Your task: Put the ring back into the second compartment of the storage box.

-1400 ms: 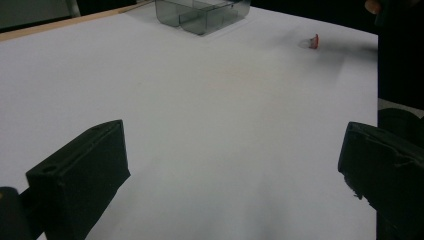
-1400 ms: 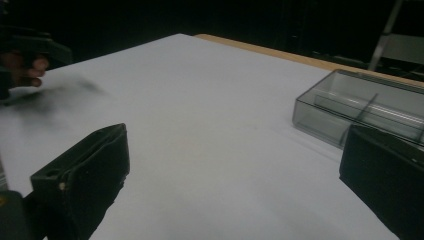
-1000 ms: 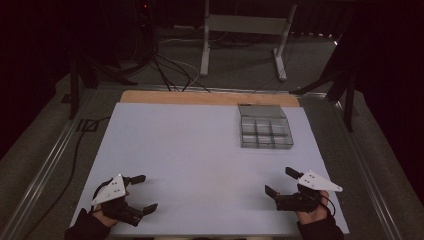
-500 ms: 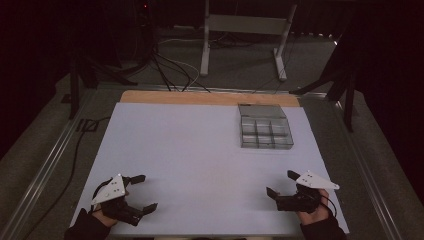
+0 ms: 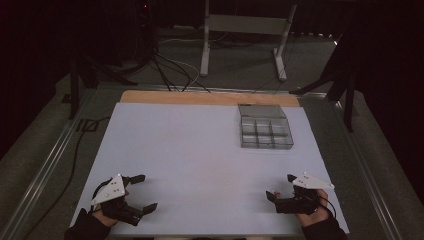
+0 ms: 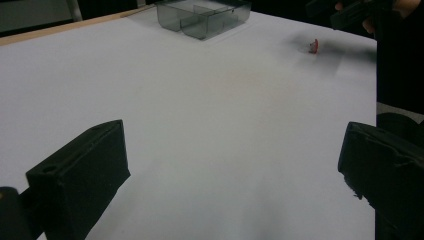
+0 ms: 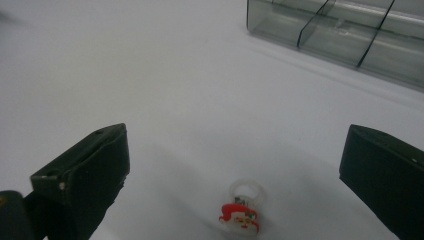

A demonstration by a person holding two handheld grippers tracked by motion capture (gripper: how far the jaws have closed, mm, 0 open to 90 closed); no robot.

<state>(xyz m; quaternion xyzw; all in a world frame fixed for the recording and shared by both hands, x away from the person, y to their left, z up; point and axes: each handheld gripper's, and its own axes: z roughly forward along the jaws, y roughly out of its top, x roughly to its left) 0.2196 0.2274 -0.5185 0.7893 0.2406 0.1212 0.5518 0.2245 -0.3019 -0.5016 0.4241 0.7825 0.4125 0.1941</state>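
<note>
A small ring with a red-and-white Santa face (image 7: 241, 212) lies on the white table (image 5: 200, 150), low between the open jaws of my right gripper (image 7: 234, 145), touching neither. From the left gripper view the ring (image 6: 313, 46) is a red speck under the right gripper (image 6: 350, 12). My right gripper (image 5: 280, 186) is at the near right of the table, jaws wide apart. At the near left, my left gripper (image 5: 146, 191) is also open with only bare table between its jaws (image 6: 235, 165).
A clear plastic box with several compartments (image 5: 265, 127) stands at the far right of the table, also in the gripper views (image 6: 202, 17) (image 7: 340, 35). A wooden strip (image 5: 200, 97) runs along the far edge. Metal rails flank the table.
My right gripper has sunk slightly toward the near edge of the table, still open. The left gripper has barely moved.
</note>
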